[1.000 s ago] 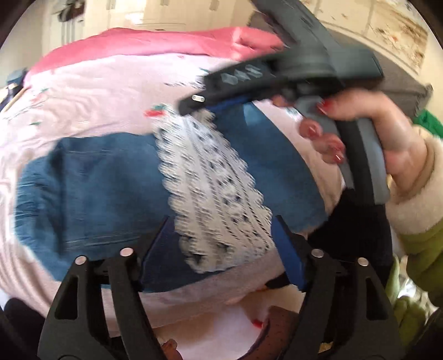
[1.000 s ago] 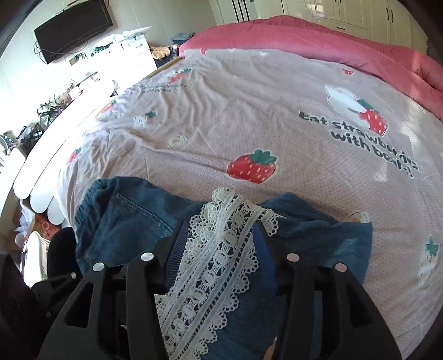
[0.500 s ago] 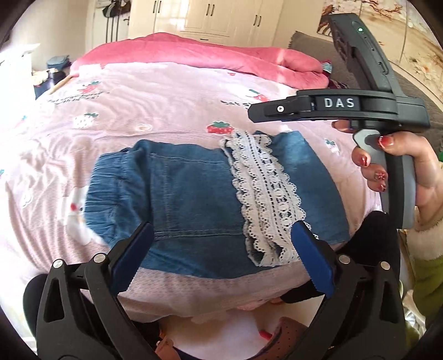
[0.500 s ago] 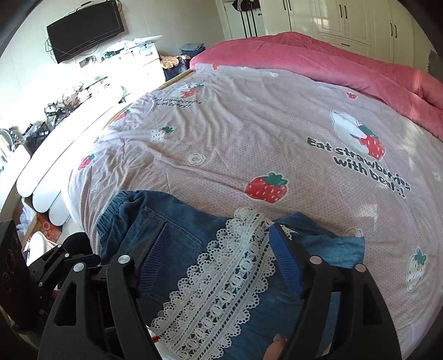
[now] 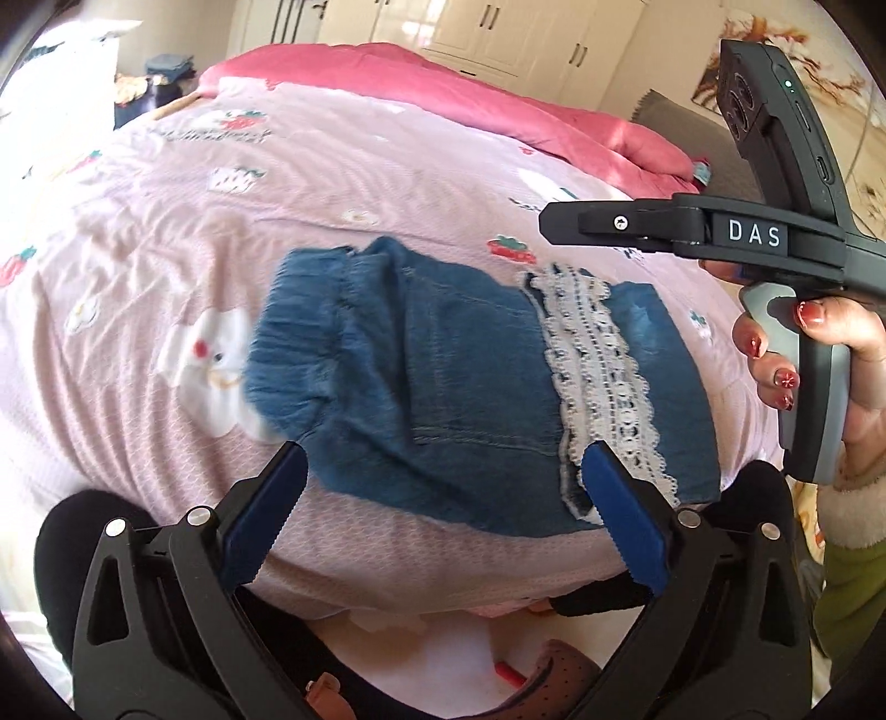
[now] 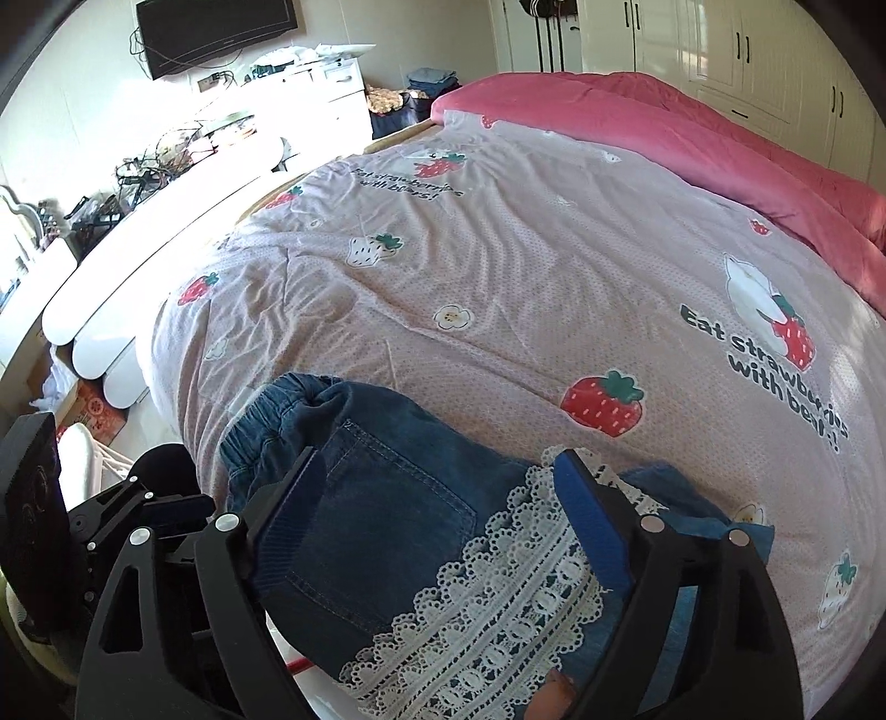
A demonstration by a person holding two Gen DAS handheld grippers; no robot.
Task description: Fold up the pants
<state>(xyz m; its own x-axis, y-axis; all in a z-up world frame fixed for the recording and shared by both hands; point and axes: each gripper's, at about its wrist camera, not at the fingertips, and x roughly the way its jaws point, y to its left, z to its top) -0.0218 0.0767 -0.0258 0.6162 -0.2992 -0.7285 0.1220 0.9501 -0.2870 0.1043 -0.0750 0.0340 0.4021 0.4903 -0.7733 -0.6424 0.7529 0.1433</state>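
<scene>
Folded blue denim pants (image 5: 454, 376) with a white lace band (image 5: 598, 376) lie flat on the pink strawberry sheet (image 5: 166, 232), close to the bed's near edge. My left gripper (image 5: 443, 465) hovers above that near edge, open, its blue pads apart with nothing pinched. In the right wrist view the pants (image 6: 376, 526) and lace band (image 6: 498, 609) lie under my right gripper (image 6: 437, 465). Its jaws are opening and the pads stand clear of the cloth. A hand (image 5: 830, 332) holds the right tool's handle at the right of the left wrist view.
A red-pink quilt (image 6: 664, 122) is bunched along the far side of the bed. White wardrobes (image 6: 747, 50) stand behind it. A cluttered white desk (image 6: 166, 166) and a wall TV (image 6: 216, 27) are to the left. A slipper (image 5: 554, 681) lies on the floor below.
Both grippers have opened and drawn back from the pants, letting go of the cloth. The pants now lie folded on the sheet, and more of the bed shows.
</scene>
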